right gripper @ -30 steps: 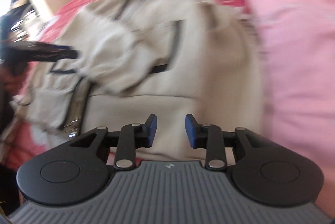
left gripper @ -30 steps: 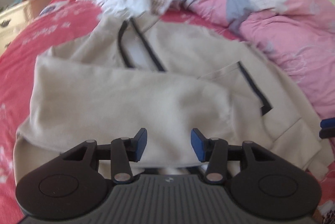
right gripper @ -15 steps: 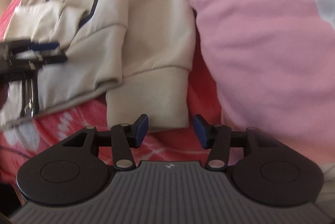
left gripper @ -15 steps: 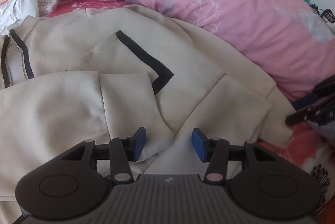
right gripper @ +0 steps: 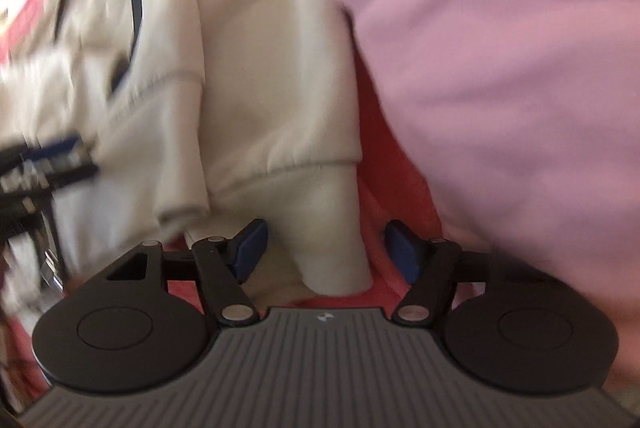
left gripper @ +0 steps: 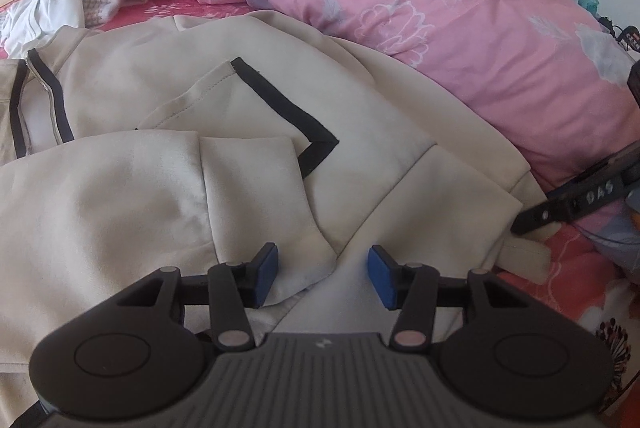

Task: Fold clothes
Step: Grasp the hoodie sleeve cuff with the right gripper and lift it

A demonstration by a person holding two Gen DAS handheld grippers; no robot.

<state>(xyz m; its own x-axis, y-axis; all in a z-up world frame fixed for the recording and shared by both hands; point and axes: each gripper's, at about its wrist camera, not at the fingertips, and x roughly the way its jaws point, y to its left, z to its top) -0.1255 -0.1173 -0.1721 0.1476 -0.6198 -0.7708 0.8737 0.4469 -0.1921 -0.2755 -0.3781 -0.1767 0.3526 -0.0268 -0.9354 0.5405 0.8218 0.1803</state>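
Note:
A beige zip jacket with black trim (left gripper: 360,132) lies spread on the red bed, one sleeve folded across its front. My left gripper (left gripper: 323,275) is open, low over the folded sleeve's cuff (left gripper: 256,204). My right gripper (right gripper: 327,252) is open, its jaws on either side of the other sleeve's cuff (right gripper: 332,228) at the jacket's right edge, apart from it. The right gripper's fingers (left gripper: 576,200) show at the right of the left wrist view. The left gripper shows blurred at the left of the right wrist view (right gripper: 44,164).
A bulky pink and grey quilt (left gripper: 460,8) lies right against the jacket's right side; it also shows in the right wrist view (right gripper: 500,48). White and knitted clothes (left gripper: 68,0) are heaped at the far left. Red floral sheet (left gripper: 568,268) shows by the cuff.
My right gripper has moved in closer to the sleeve cuff, which now sits between its open jaws. My left gripper has barely shifted over the folded sleeve.

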